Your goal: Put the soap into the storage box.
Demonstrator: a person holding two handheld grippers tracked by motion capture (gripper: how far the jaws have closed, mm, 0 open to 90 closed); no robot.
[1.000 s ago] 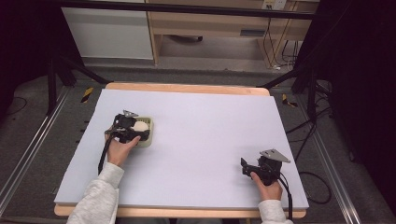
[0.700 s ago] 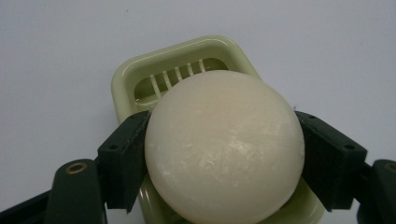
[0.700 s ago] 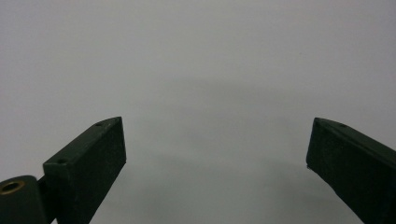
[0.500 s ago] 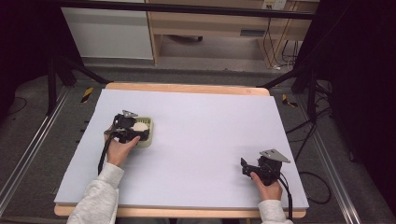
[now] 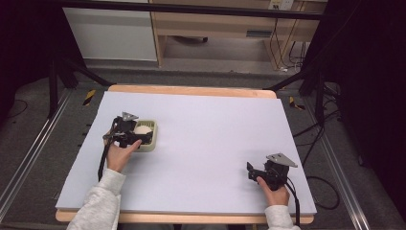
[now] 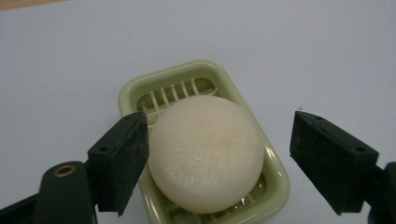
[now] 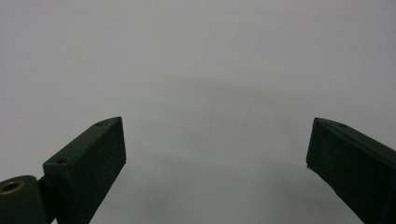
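A round cream soap bar [image 6: 205,158] lies in a pale green slotted soap dish [image 6: 135,88] on the left part of the white table [image 5: 215,124]. My left gripper [image 6: 222,130] straddles the soap. Its jaws have just been opening: the left pad [image 6: 123,158] sits right at the soap's edge and the right pad [image 6: 327,158] stands clear of it. From above, the soap [image 5: 141,129] and dish [image 5: 152,143] sit in front of that gripper [image 5: 136,135]. My right gripper [image 5: 250,171] rests open near the front right, with bare table between its jaws [image 7: 215,126].
The table's wooden edge [image 5: 191,90] runs along the far side. Beyond it stand a white cabinet [image 5: 112,33] and a wooden shelf unit [image 5: 230,28]. Black stand legs [image 5: 62,76] and cables [image 5: 311,139] flank the table on the floor.
The left gripper's jaws have spread apart around the soap; the soap stays in the dish. Both hands keep their places.
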